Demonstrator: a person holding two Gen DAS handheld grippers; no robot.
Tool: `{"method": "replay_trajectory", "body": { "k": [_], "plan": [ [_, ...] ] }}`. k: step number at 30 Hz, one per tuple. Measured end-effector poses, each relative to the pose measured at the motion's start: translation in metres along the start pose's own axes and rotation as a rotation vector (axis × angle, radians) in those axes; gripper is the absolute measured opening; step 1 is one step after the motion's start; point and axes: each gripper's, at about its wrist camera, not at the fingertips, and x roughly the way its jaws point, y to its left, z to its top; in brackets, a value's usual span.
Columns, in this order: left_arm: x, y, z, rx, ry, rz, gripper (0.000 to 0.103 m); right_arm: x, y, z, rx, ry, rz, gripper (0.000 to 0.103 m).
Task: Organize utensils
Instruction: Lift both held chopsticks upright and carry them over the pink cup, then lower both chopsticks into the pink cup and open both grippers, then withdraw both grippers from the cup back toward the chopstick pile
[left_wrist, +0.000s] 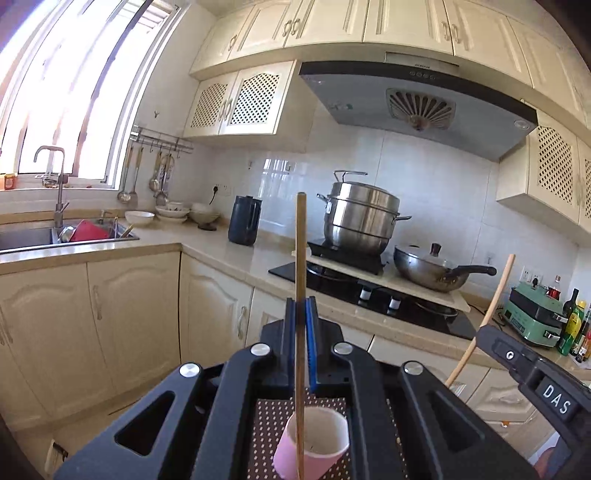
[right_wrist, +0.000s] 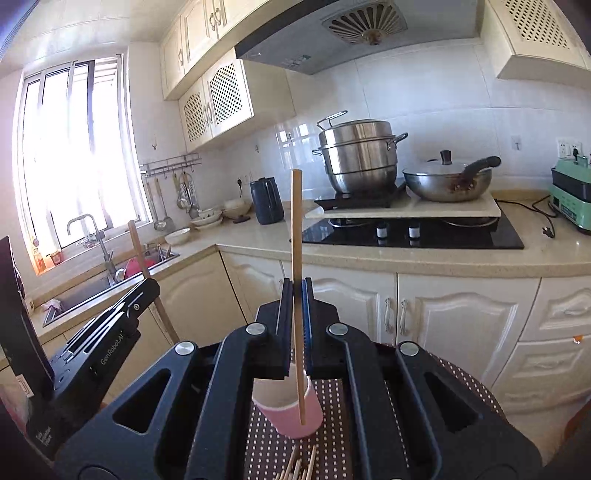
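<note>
A pink cup (left_wrist: 312, 441) is being seen nearest the lens, at 6 o'clock, standing on a dotted brown mat (left_wrist: 269, 421). One chopstick (left_wrist: 300, 266) is being clamped upright by the left gripper (left_wrist: 300, 314), its lower end reaching down at the cup's mouth. A second chopstick (right_wrist: 296, 258) is being clamped by the right gripper (right_wrist: 296, 295), its tip hanging in front of the cup (right_wrist: 291, 410). Several more sticks (right_wrist: 301, 465), too clustered for counting, are being shown at 6 o'clock beyond the cup. Both tools are being held level, side by side.
</note>
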Motion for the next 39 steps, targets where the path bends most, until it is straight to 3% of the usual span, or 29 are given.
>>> {"method": "replay_trajectory", "body": {
  "k": [10, 24, 26, 27, 30, 31, 33, 34, 39],
  "plan": [
    [0.039, -0.014, 0.012, 0.026, -0.044, -0.023, 0.006, 0.043, 0.009, 0.014, -0.026, 0.001, 0.026, 0.005],
    [0.075, -0.011, -0.008, 0.086, 0.005, -0.030, 0.008, 0.082, 0.002, -0.008, -0.014, 0.135, 0.073, 0.006],
    [0.077, -0.008, -0.009, 0.093, 0.029, -0.037, 0.016, 0.082, 0.003, -0.010, -0.021, 0.152, 0.077, 0.006],
    [0.077, -0.007, -0.011, 0.096, 0.039, -0.036, 0.028, 0.081, 0.004, -0.011, -0.026, 0.156, 0.073, 0.006],
    [0.073, -0.005, -0.015, 0.104, 0.050, -0.019, 0.031, 0.080, 0.005, -0.012, -0.039, 0.174, 0.060, 0.008],
    [0.072, -0.005, -0.016, 0.107, 0.051, -0.019, 0.031, 0.080, 0.004, -0.013, -0.036, 0.184, 0.051, 0.011],
    [0.069, -0.005, -0.017, 0.115, 0.053, -0.016, 0.032, 0.079, 0.002, -0.016, -0.024, 0.190, 0.030, 0.030],
    [0.066, -0.006, -0.017, 0.121, 0.053, -0.013, 0.032, 0.077, 0.000, -0.017, -0.020, 0.185, 0.008, 0.059],
    [0.054, -0.008, -0.018, 0.144, 0.048, 0.004, 0.036, 0.065, -0.001, -0.020, -0.030, 0.160, -0.013, 0.062]
  ]
}}
